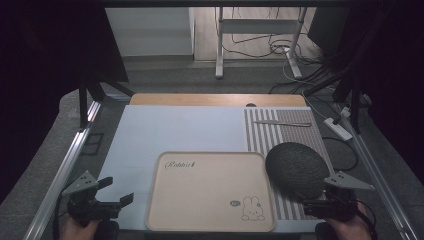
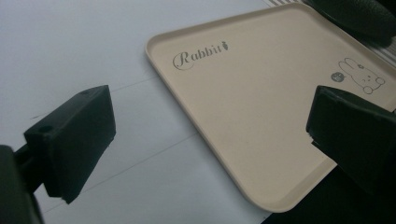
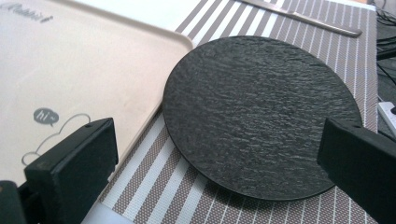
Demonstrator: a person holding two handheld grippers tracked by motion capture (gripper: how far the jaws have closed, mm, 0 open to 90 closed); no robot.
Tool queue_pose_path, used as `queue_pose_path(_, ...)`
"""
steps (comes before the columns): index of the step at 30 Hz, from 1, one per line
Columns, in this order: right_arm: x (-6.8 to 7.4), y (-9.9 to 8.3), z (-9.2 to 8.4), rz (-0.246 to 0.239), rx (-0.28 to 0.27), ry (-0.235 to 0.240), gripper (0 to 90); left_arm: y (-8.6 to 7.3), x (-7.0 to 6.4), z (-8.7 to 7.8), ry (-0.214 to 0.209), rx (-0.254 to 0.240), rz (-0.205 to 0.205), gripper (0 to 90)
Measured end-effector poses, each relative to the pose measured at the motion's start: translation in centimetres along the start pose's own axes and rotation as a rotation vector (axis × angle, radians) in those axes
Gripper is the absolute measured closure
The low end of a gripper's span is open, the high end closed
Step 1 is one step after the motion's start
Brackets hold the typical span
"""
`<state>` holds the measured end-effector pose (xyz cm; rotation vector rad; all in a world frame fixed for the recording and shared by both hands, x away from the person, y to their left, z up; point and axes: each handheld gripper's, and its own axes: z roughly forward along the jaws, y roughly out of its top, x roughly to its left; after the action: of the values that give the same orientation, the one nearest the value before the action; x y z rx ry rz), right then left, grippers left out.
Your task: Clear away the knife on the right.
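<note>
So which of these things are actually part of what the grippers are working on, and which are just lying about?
In hand, most likely:
black plate, in front of the open right gripper
beige tray, nearest the open left gripper

Lying about:
knife at the far end of the striped placemat

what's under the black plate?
The black plate lies on the striped placemat, beside the beige tray. A knife lies on the same placemat farther back. Anything directly beneath the plate is covered.
</note>
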<state>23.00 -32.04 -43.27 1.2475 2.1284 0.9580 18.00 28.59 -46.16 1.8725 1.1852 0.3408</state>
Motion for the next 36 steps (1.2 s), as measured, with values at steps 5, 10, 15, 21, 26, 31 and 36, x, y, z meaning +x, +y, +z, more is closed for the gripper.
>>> queue_pose_path(5,-0.3,0.0,0.1,0.026,0.01,0.01,0.0,0.0,-0.1,0.0,0.004,0.005,0.003,2.5)
queue_pose_path(10,-0.2,0.0,0.2,0.016,0.02,0.011,0.0,0.0,-0.1,0.1,0.006,0.008,0.005,2.6)
queue_pose_path(15,-0.2,0.1,0.3,0.013,0.028,0.013,0.0,0.0,-0.1,0.0,0.005,0.007,0.004,2.6)
queue_pose_path(21,0.0,0.1,0.5,-0.004,0.043,0.013,0.0,0.0,-0.1,0.0,0.005,0.008,0.002,2.6)
queue_pose_path(26,0.1,0.2,0.6,-0.017,0.061,0.005,0.0,0.0,-0.1,0.0,0.006,0.009,0.0,2.6)
queue_pose_path(31,0.0,0.4,0.7,-0.014,0.034,0.013,0.0,0.0,0.0,0.1,0.005,0.009,-0.004,2.6)
queue_pose_path(36,-0.3,0.7,1.1,-0.009,0.02,0.041,0.0,0.0,0.0,0.1,0.006,0.011,-0.007,2.6)
